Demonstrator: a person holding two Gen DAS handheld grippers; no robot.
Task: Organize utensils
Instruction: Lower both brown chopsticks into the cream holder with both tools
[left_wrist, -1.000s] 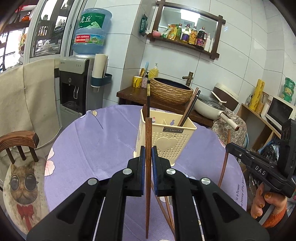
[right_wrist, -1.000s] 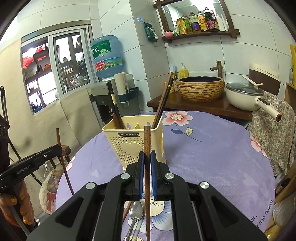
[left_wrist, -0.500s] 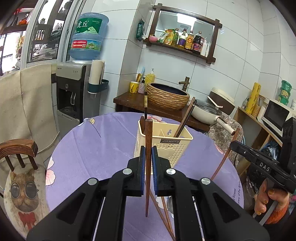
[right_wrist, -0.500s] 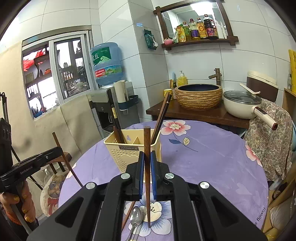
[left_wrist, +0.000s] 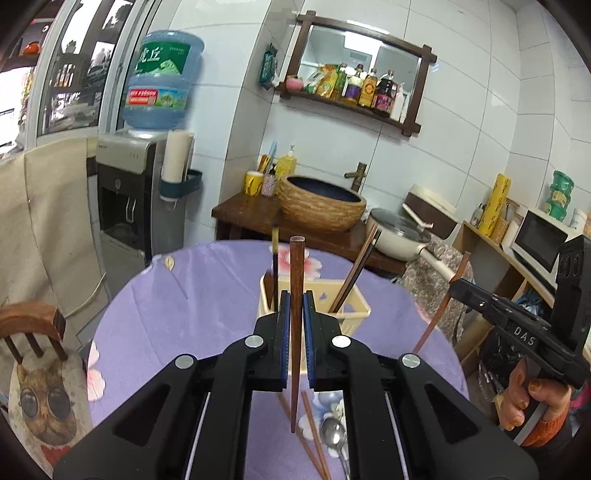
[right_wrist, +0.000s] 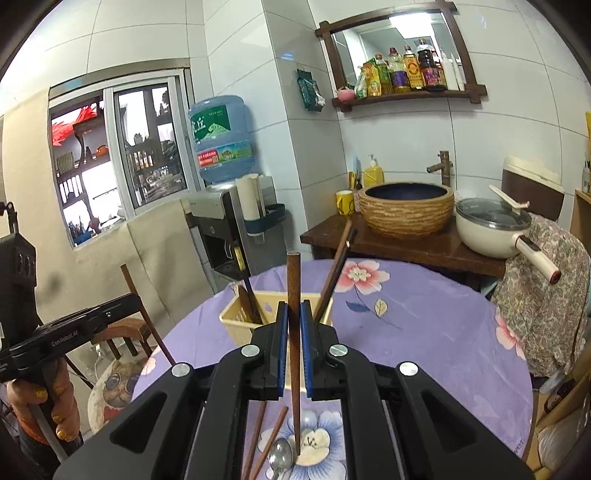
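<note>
On the purple floral tablecloth (left_wrist: 207, 306) beneath you lie loose chopsticks (left_wrist: 314, 439) and a spoon (left_wrist: 332, 439), above which your left gripper (left_wrist: 294, 321) and right gripper (right_wrist: 294, 328) each clamp one upright brown chopstick (left_wrist: 295, 295) (right_wrist: 293, 295), short of the cream utensil basket (left_wrist: 354, 306) holding further chopsticks.

We read "DAS" on the right gripper (left_wrist: 458, 286) body and "GenRobot.AI" on the left gripper (right_wrist: 138, 297) body (small print). Water jug (left_wrist: 162, 79) label: Chinese characters "虎丘".
</note>
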